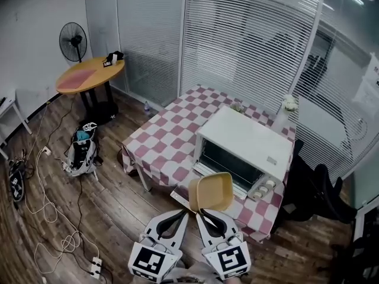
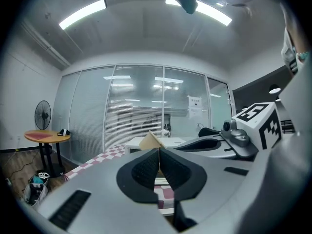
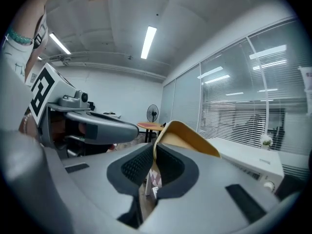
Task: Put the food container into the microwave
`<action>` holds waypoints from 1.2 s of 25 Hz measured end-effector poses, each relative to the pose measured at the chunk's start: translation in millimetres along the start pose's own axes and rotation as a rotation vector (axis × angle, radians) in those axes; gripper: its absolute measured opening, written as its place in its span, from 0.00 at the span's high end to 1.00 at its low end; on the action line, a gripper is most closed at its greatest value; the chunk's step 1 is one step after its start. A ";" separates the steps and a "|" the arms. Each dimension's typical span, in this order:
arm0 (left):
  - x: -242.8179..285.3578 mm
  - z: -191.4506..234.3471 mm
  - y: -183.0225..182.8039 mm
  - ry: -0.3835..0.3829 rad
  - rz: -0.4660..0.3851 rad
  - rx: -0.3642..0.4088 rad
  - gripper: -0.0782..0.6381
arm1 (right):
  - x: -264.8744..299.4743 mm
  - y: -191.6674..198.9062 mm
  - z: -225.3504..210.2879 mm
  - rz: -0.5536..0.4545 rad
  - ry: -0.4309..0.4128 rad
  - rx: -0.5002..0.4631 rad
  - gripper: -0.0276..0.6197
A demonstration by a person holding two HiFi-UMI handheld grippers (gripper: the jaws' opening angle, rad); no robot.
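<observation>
Yellow and shallow, the container [image 1: 211, 192] is held tilted in the air, just in front of the white microwave [image 1: 249, 136] and above the near edge of the checked table [image 1: 160, 141]. Its lower rim is gripped from below by both grippers, which are seen side by side in the head view. The left gripper [image 2: 158, 165] is clamped on a thin edge, a tan corner showing above its jaws. The right gripper [image 3: 155, 161] is clenched on the rim, with the container's wall rising beyond its jaws.
</observation>
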State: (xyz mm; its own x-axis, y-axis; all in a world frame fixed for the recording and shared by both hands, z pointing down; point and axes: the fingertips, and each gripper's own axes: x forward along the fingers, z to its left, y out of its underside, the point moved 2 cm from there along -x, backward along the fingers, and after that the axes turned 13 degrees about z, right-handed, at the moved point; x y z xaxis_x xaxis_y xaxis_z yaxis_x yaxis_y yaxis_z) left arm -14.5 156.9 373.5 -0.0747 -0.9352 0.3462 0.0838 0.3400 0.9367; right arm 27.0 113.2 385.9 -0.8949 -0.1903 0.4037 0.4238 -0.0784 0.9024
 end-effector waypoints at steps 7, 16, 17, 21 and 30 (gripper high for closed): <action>5.4 17.7 3.4 0.029 0.010 -0.020 0.87 | 17.1 0.0 6.2 0.049 0.005 0.022 0.94; 20.2 39.0 4.1 0.039 0.012 -0.050 0.87 | 39.9 0.4 -5.1 0.089 0.021 0.016 0.94; 24.0 41.6 4.5 0.040 0.017 -0.050 0.87 | 43.8 1.1 -7.9 0.091 0.019 0.020 0.94; 43.5 50.0 -2.7 0.056 0.036 -0.031 0.87 | 58.5 -1.4 -22.0 0.087 0.018 0.042 0.94; 101.9 63.7 -20.1 0.108 0.061 0.011 0.87 | 87.5 12.4 -66.4 0.113 0.054 0.117 0.94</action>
State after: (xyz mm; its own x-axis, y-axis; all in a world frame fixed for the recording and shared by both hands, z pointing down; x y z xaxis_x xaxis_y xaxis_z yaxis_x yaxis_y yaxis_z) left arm -87.1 61.1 393.3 0.0382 -0.9176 0.3957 0.0738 0.3975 0.9146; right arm -36.8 30.6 422.4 -0.8325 -0.2441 0.4973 0.4989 0.0599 0.8646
